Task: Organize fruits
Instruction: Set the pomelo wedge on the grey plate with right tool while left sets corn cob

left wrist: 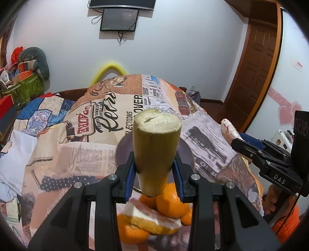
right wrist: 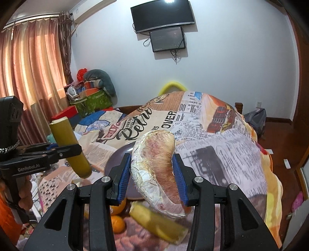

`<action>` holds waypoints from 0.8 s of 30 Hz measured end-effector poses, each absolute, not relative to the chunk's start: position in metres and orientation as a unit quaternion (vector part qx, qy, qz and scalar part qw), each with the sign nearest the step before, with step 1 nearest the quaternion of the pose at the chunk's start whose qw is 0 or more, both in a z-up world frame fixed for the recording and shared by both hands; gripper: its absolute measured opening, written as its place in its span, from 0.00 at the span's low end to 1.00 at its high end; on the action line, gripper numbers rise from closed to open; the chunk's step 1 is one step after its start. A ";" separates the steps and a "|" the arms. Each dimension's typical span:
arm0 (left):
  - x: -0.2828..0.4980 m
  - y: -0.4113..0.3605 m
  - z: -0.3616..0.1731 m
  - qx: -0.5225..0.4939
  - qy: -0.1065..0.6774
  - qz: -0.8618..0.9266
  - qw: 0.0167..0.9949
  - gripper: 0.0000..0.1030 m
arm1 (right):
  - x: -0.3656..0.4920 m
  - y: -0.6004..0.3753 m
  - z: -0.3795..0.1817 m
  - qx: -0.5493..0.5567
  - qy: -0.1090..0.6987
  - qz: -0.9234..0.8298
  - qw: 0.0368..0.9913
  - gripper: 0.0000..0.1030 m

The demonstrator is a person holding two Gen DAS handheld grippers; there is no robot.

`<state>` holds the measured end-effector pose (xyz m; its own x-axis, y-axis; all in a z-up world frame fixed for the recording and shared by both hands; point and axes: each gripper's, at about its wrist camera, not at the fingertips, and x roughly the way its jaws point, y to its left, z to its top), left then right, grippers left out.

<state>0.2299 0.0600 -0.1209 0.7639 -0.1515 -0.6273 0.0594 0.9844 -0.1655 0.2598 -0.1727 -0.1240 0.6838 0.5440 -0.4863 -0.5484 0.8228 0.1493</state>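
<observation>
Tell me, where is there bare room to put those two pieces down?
The purple plate ahead looks bare, as does the newspaper-print cloth to its right. It is crowded close in: oranges and a pomelo slice are piled there.

You've got white walls (right wrist: 231, 63), two wall-mounted screens (right wrist: 163, 16), pink curtains (right wrist: 32, 63) at left w/ daylight behind, wooden door (left wrist: 255, 63), dark wood floor (right wrist: 280, 131).

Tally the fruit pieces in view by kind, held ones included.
Sugarcane sections: 1, in the left tongs, sugarcane.
Pomelo wedges: 2, one in the right tongs, held wedge; one on the pile, loose wedge.
Oranges: at least 3 visible, top orange; pile partly hidden.
Total: 6 or more.
</observation>
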 end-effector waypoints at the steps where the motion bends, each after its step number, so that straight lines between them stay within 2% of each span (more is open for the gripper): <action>1: 0.233 0.062 -0.122 -0.069 0.341 -0.056 0.936 0.34 | 0.263 -0.172 -0.125 -0.005 0.265 0.297 0.917 0.38; 13: 0.294 0.087 -0.158 -0.072 0.406 -0.067 0.908 0.34 | 0.314 -0.142 -0.140 -0.052 0.289 0.303 0.906 0.38; 24: 0.340 0.095 -0.194 -0.070 0.466 -0.087 0.878 0.34 | 0.351 -0.106 -0.168 -0.107 0.363 0.327 0.866 0.38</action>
